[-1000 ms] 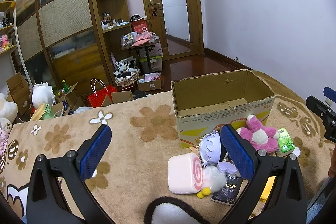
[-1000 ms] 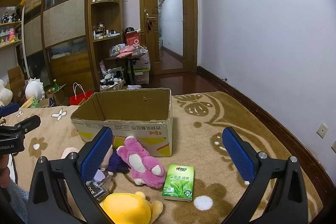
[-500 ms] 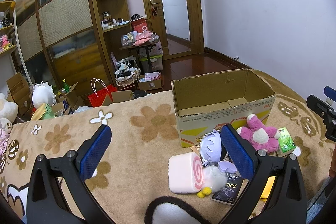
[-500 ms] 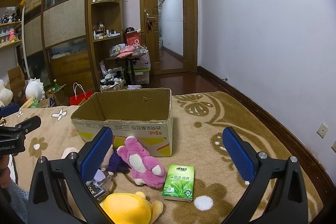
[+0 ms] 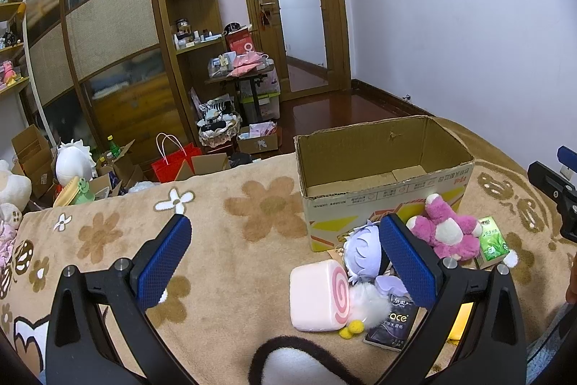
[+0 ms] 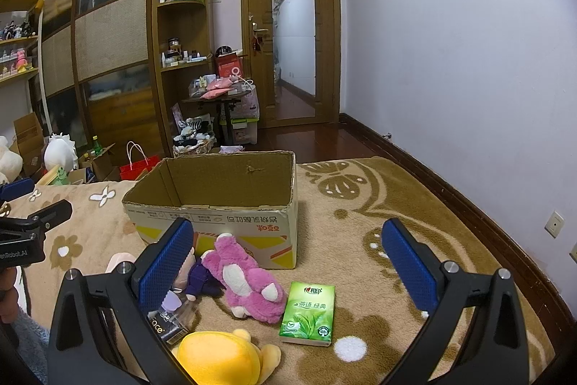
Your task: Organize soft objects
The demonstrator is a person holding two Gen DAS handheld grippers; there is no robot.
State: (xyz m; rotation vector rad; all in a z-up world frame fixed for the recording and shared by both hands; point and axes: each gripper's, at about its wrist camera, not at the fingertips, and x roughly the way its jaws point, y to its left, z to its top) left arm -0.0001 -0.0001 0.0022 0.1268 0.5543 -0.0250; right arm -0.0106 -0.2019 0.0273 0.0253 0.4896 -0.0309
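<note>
While both claws hang spread wide and empty above the blanket [image 6: 378,204], we read this as the start of the job: the box [image 6: 230,179] stands open-topped with nothing soft in it that we can see, and the things to sort lie bunched against its near wall, presumably so that each needs only a short lift over the rim. Our left claw [image 5: 285,262] hovers nearer the roll-cake cushion [image 5: 319,300], which lies on its side with its pink swirl face turned toward the doll; our right claw [image 6: 288,262] looks down on the pink bear [image 6: 245,280]. The bear lies on its back just in front of the box, shaggy magenta fur with cream belly and cream paw pads, and it looks plump enough to squash in a pinch. Touching its left side is the doll [image 5: 362,249], pale lilac hair in the left view, with a dark purple body showing in the right view. Just beside the bear on the other side lies the tissue pack [image 6: 308,313], green, flat, printed with leaves. Nearest us is the yellow plush [image 6: 220,356], round and smooth, partly cut off by the frame edge. A dark packet [image 5: 393,323] lies flat beneath the doll's white fluff; we cannot tell what it holds. We judge the bear the easiest first pick, since it lies clear on top and close to the box.
</note>
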